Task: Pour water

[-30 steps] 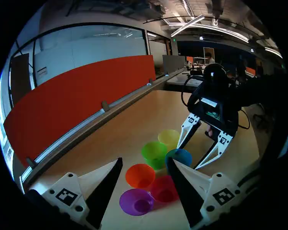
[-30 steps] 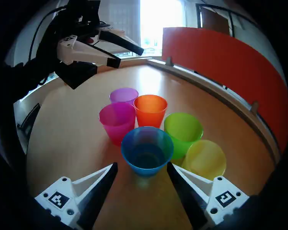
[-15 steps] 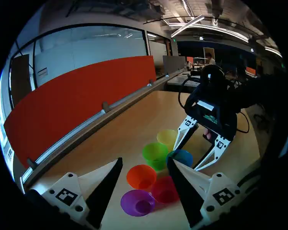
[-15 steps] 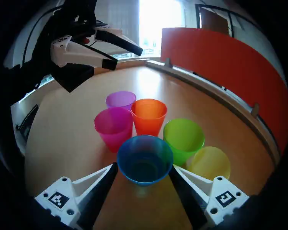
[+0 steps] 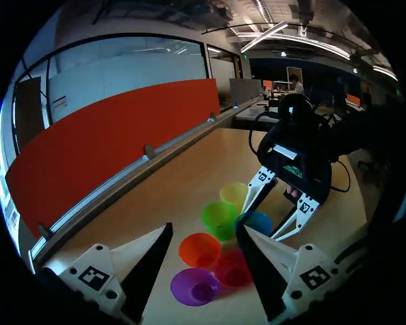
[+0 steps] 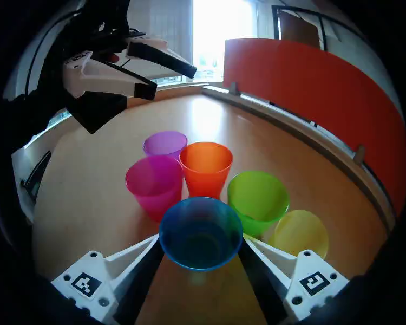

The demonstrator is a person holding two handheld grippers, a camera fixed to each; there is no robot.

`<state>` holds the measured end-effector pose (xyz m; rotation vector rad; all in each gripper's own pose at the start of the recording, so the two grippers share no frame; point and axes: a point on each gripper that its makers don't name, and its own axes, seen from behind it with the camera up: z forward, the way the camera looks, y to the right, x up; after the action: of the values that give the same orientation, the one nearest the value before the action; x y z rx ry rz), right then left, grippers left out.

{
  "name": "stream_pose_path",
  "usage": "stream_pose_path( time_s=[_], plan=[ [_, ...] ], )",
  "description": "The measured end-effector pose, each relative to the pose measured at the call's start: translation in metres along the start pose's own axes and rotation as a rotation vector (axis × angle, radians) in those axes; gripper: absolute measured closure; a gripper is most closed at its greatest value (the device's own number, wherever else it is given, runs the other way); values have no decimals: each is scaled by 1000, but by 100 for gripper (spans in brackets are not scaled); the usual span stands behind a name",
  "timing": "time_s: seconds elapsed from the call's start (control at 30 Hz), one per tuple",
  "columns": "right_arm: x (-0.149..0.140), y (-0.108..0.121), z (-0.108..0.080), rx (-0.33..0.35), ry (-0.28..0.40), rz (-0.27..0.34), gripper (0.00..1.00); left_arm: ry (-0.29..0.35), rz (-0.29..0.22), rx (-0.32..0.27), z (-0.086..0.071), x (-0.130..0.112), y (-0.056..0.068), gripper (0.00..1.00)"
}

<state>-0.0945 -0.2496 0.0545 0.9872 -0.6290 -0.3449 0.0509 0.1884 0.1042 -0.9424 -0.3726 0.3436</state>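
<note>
Blue cup [image 6: 201, 230] between wide fingers of my right gripper [image 6: 201, 242], contact unclear. My left gripper [image 5: 204, 226] hovers above surface [image 5: 203, 173] near purple cup [image 5: 195, 285], fingers wide, empty.

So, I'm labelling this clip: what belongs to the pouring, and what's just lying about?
Job: blue cup; right gripper, open around it; left gripper, open; possible targets: pink cup, orange cup, green cup, purple cup, yellow cup.
Lying about: red partition.
</note>
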Motion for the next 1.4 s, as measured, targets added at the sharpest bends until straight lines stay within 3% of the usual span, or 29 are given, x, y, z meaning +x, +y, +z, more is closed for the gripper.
stream_pose_path(
  time_s=[0.67,1.4],
  plan=[
    [4,-3,-5,-1,50,-13,11,-4,1,-1,1,-1,-1,14],
    [42,-5,-34,-25,227,-18,11,-5,3,0,2,-2,1,14]
  ],
)
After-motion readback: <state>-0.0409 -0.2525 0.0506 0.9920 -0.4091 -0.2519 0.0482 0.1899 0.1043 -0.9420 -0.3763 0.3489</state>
